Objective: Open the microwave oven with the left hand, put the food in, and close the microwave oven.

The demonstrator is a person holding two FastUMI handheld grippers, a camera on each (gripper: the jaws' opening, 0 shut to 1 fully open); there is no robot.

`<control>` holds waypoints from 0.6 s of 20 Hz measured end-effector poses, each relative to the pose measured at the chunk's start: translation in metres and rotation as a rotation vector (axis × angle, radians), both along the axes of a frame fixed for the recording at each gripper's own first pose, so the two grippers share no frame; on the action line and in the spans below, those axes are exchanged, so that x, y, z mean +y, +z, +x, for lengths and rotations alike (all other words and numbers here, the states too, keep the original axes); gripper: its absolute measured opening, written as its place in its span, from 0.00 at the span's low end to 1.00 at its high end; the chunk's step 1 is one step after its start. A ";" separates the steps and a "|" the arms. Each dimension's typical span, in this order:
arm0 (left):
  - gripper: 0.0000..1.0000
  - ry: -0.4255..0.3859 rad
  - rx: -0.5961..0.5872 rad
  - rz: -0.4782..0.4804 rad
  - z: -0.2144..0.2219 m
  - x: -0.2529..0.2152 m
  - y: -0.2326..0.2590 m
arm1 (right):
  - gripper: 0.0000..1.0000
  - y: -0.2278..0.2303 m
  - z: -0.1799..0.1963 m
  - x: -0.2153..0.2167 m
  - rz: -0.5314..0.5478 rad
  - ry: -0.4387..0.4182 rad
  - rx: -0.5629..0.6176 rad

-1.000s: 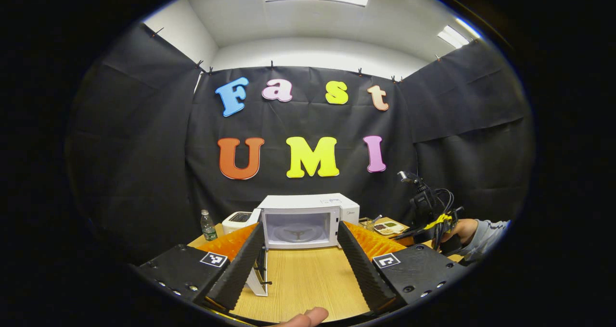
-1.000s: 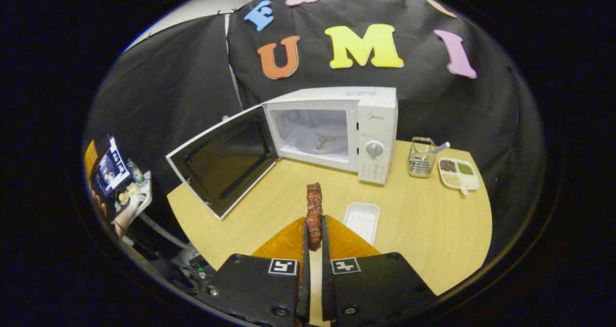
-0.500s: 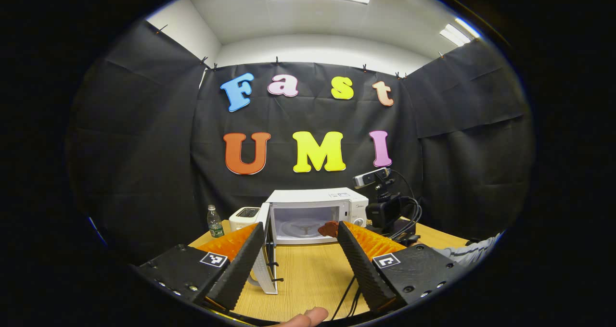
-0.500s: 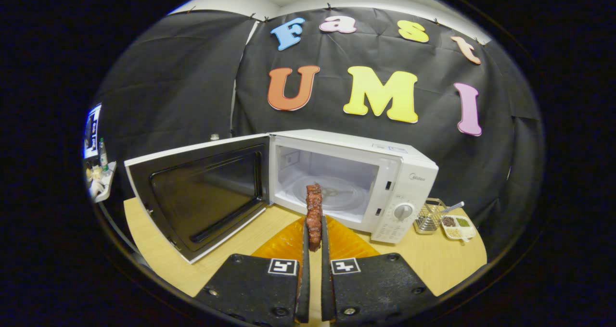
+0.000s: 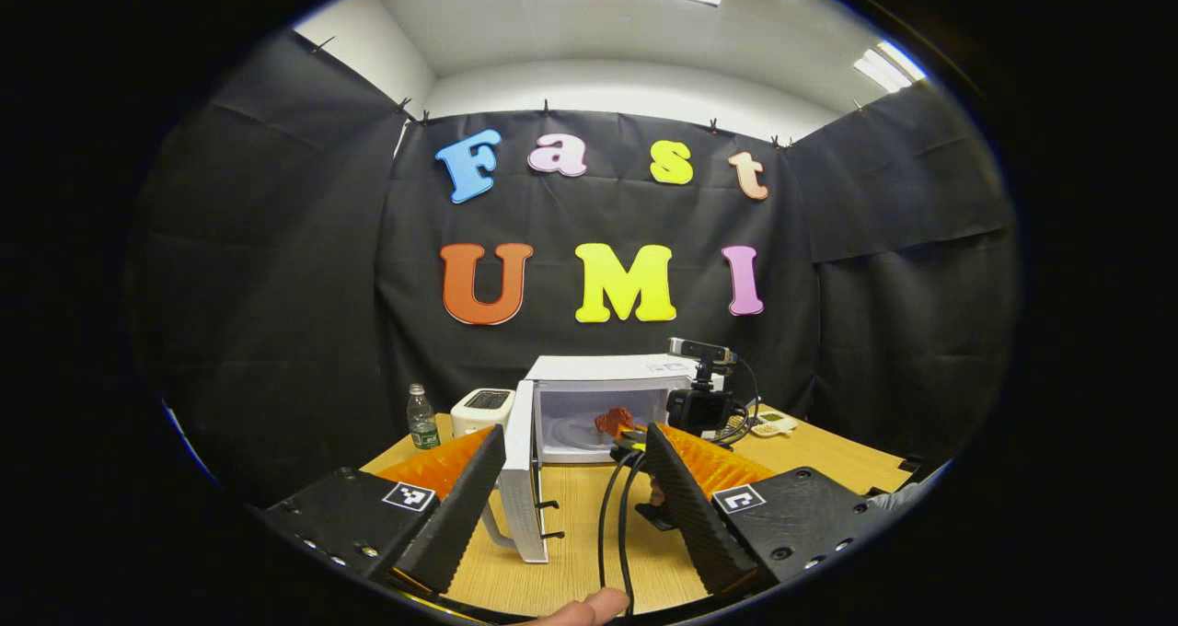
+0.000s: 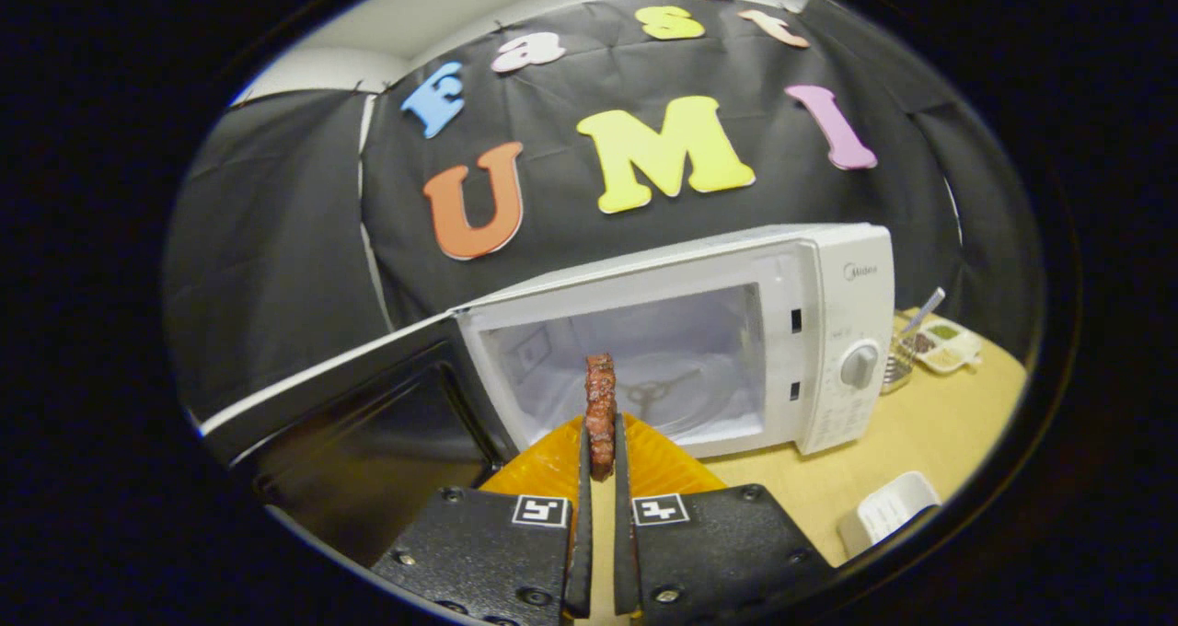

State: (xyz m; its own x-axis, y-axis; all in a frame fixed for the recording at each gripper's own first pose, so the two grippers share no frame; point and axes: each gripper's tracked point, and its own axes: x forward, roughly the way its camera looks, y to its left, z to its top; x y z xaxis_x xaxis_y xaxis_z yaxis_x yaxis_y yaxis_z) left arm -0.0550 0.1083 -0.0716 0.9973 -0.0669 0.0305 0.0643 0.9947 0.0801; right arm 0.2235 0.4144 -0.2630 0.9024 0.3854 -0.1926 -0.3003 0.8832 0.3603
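Right hand-held gripper [image 6: 599, 479]: pinching the meat [image 6: 600, 411] upright between nearly closed fingers.
Meat: sitting just before the microwave [image 6: 699, 331] opening.
Left hand-held gripper [image 5: 575, 506]: hanging wide apart, gripping nothing.
Door [image 5: 521, 479]: standing open, just ahead.

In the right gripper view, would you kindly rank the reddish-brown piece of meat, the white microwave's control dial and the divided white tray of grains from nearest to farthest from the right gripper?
1. Reddish-brown piece of meat: clamped upright between the right gripper fingers, dead centre.
2. White microwave's control dial: ahead, to the right.
3. Divided white tray of grains: far right, beyond the microwave.
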 end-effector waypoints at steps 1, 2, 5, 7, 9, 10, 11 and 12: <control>0.81 -0.003 0.004 0.003 0.001 0.000 0.000 | 0.05 -0.005 0.011 0.000 0.042 -0.036 0.024; 0.82 -0.007 0.007 0.005 0.001 0.001 -0.002 | 0.05 -0.009 0.021 0.001 0.074 -0.065 0.041; 0.82 -0.011 0.003 -0.008 0.003 0.004 0.001 | 0.05 -0.020 0.052 0.010 0.163 -0.124 0.069; 0.94 -0.018 -0.011 -0.006 0.002 0.004 0.007 | 0.05 -0.030 0.072 0.017 0.219 -0.153 0.112; 0.94 -0.014 -0.026 0.002 0.003 0.007 0.011 | 0.12 -0.046 0.087 0.026 0.266 -0.172 0.180; 0.93 -0.009 -0.032 0.003 0.003 0.008 0.013 | 0.12 -0.053 0.094 0.030 0.285 -0.180 0.206; 0.93 -0.009 -0.034 0.002 0.004 0.009 0.014 | 0.12 -0.058 0.101 0.034 0.302 -0.189 0.224; 0.93 -0.015 -0.033 -0.001 0.005 0.007 0.014 | 0.12 -0.064 0.108 0.035 0.322 -0.204 0.238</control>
State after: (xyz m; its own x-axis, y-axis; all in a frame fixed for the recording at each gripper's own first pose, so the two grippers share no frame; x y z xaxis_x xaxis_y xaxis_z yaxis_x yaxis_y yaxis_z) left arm -0.0502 0.1150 -0.0578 0.9946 -0.0816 0.0635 0.0763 0.9938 0.0815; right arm 0.3311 0.4495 -0.3271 0.9111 0.2784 -0.3038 -0.0067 0.7471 0.6647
